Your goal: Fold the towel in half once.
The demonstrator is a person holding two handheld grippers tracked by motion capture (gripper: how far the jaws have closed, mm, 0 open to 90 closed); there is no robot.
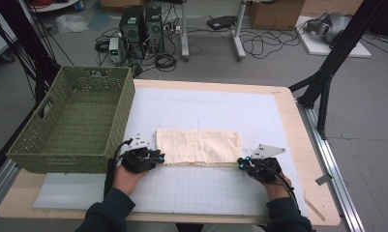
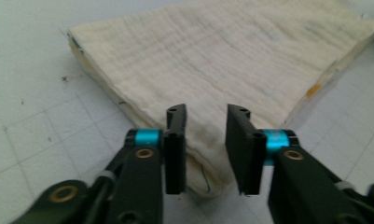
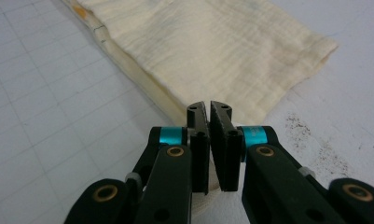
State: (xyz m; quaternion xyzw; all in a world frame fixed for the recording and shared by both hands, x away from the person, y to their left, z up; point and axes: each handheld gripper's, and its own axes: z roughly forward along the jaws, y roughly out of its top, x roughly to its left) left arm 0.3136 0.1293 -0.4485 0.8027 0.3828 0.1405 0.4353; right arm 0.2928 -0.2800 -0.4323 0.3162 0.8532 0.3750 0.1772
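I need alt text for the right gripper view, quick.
The right tool has its black jaws pinched shut on a near corner of a folded cream cloth, which stretches away across a white gridded mat. Dark specks mark the mat at right.

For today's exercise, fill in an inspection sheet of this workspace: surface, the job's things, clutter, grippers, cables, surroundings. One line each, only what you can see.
Surface: wooden table under a white gridded mat; dark specks on the mat near the cloth's corners.
Job's things: folded cream cloth lying flat mid-mat; green woven basket at the table's left, nothing seen inside.
Clutter: nothing seen on the mat.
Grippers: left gripper at the cloth's near left corner, jaws apart astride it; right gripper shut on the near right corner.
Cables: one trails from each gripper along the forearm; more lie tangled on the floor.
Surroundings: computer towers, a cardboard box, black stand legs.
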